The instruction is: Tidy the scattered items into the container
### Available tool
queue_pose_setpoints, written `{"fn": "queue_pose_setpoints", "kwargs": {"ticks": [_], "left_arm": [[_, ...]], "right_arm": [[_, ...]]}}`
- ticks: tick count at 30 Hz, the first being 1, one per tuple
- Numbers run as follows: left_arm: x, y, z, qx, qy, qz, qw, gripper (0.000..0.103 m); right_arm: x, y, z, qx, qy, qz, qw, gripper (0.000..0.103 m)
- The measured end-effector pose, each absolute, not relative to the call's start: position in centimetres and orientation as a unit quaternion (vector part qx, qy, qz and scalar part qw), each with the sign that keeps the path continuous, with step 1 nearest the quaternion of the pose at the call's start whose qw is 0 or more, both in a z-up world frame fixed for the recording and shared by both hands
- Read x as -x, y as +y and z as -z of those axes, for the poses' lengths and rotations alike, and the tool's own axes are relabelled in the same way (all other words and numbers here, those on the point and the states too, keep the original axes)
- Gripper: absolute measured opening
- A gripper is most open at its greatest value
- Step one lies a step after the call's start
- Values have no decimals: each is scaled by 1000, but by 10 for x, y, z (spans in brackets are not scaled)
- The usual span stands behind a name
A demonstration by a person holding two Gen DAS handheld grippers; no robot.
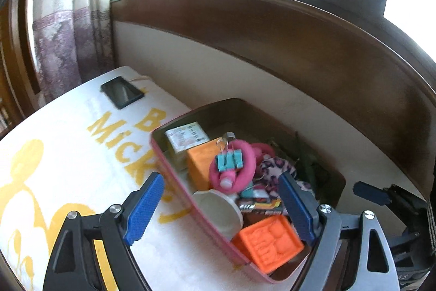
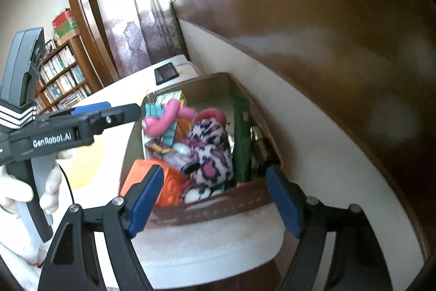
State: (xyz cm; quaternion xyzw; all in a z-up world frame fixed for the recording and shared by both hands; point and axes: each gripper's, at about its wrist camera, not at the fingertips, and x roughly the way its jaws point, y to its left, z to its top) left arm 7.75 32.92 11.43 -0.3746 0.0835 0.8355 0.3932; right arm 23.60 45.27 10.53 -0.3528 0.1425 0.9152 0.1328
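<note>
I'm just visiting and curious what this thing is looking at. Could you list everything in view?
container: one, pink-rimmed tin, on the white cloth by the wall
foam blocks: two, orange, inside the container
ring: one, pink, on top of the pile
binder clip: one, teal, lying on the ring
small cup: one, white, on its side in the container
patterned fabric item: one, pink and black, in the container
small printed box: one, pale, at the far corner of the container
phone: one, black, on the cloth beyond the container
cloth: one, white with yellow print, under everything
left gripper: open, empty
right gripper: open, empty
</note>
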Motion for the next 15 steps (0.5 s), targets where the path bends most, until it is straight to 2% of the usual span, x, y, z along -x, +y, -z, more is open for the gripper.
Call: {"fn": "queue_pose_setpoints", "kwargs": {"ticks": [10,15], "left_arm": [[-107,298,-108,366,74,-854,363,87],[-124,297,-102,376,99,-853,349,87]], "right_arm": [[-246,421,-97,379,115,-908,133,82],[-254,408,-100,375,108,-911,137,82]]}}
